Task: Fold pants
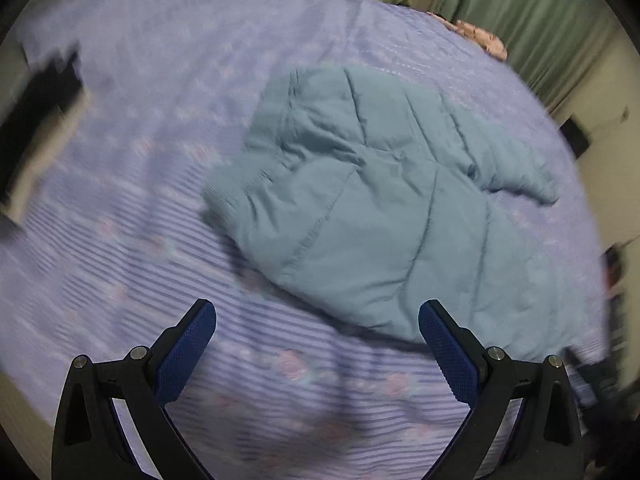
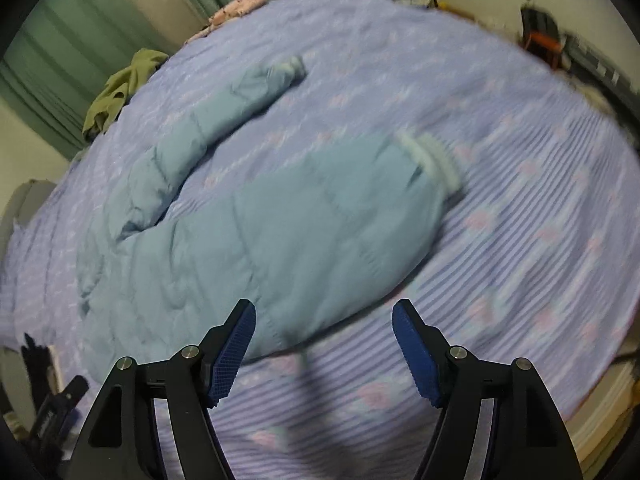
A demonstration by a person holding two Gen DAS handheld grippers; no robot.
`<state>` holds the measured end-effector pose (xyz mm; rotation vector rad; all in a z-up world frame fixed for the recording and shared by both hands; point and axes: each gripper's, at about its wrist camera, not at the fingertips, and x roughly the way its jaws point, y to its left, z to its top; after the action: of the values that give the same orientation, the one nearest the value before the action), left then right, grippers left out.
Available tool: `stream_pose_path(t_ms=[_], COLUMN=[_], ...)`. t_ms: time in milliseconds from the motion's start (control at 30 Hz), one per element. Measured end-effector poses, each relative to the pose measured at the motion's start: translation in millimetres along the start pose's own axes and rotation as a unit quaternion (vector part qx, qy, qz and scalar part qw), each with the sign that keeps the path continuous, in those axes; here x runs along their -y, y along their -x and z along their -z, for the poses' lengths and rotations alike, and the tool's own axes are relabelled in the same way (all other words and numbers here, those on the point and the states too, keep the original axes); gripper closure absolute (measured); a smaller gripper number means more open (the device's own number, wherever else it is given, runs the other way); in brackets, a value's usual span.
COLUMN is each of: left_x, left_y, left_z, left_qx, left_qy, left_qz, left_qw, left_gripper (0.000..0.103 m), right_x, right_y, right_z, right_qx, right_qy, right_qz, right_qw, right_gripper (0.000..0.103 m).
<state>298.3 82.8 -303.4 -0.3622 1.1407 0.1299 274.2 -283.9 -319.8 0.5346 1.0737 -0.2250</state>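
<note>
Item: quilted blue pants (image 2: pixel 256 236) spread on our striped bedspread (image 2: pixel 520 208), soft, puffy, light, best pinched at waistband or cuffs; left gripper (image 1: pixel 318 344) and right gripper (image 2: pixel 324 344) both spread, empty.

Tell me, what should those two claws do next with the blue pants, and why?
Probably lower the right gripper onto the near edge of the pants and close. Both it and the left gripper are open and empty, and the pants lie spread on the bedspread, legs apart.
</note>
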Motion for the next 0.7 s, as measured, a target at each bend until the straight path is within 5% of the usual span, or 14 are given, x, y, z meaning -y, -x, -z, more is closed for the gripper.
stream_pose_path(t_ms=[167, 300, 467, 533, 700], left_x=[-5, -6, -10, -12, -6], left_y=[-29, -51, -54, -44, -14], left_z=[-6, -8, -8, -8, -11], left_qx=[-0.017, -0.043, -0.053, -0.042, -0.011], left_qy=[0.002, 0.008, 0.035, 0.032, 0.018], left_qz=[0.013, 0.028, 0.069, 0.067, 0.068], left_qw=[0.9998, 0.9986, 0.9956, 0.9963, 0.9975], left_gripper=[0.006, 0.018, 0.047, 0.067, 0.082], right_x=[-3, -4, -14, -18, -32], right_y=[-31, -43, -40, -30, 1], right_z=[2, 1, -6, -9, -20], right_qx=[-0.017, -0.022, -0.011, -0.002, 0.020], right_qy=[-0.022, -0.040, -0.010, 0.012, 0.060], right_qz=[-0.014, -0.014, -0.003, 0.002, -0.008], right_qw=[0.999, 0.999, 1.000, 1.000, 0.998], right_gripper=[0.032, 0.045, 0.082, 0.088, 0.090])
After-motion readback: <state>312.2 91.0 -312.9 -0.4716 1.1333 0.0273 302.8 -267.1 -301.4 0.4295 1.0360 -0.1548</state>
